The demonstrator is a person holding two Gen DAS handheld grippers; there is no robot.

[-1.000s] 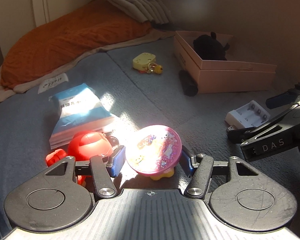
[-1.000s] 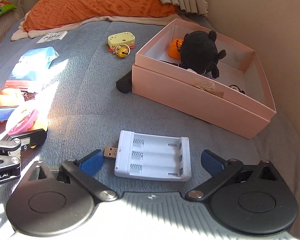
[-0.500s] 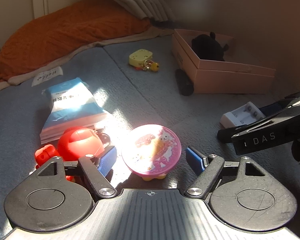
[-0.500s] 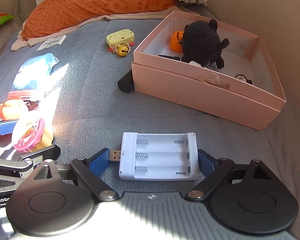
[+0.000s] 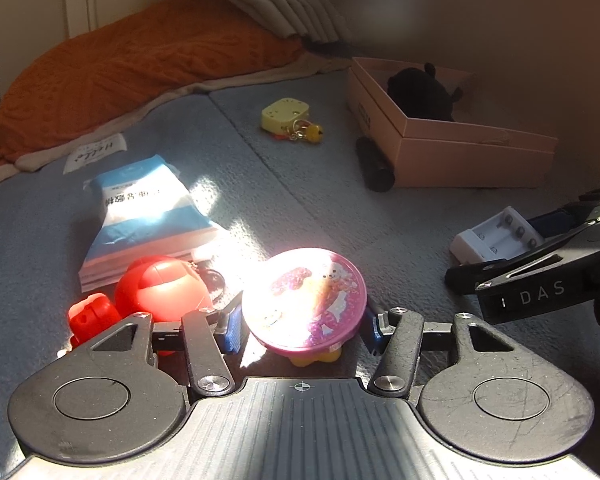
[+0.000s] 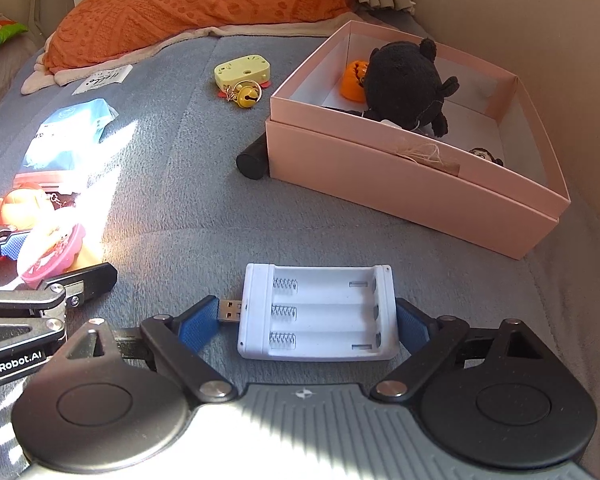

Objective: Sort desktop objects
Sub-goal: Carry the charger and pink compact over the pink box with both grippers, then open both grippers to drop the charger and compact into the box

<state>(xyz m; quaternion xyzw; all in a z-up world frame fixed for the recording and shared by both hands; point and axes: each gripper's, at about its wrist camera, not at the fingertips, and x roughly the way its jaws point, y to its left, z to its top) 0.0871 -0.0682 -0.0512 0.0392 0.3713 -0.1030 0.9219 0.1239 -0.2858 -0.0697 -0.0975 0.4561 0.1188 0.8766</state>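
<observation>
Closing again after a brief widening, the left gripper (image 5: 300, 326) is brought against the pink toy (image 5: 306, 300) on the grey blanket (image 5: 340, 208). The battery charger (image 6: 318, 312) is clamped by the right gripper (image 6: 308, 322), previously wider.

A hard sunlit patch is thrown across the bed (image 5: 340, 184), and the pink lid (image 5: 306, 306) is washed out by glare. Edges are bent by fisheye; corners are dimmed.

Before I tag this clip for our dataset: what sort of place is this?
Probably a bedroom, on a bed rather than a desk: a grey blanket, an orange pillow, and a pink box holding toys.
</observation>
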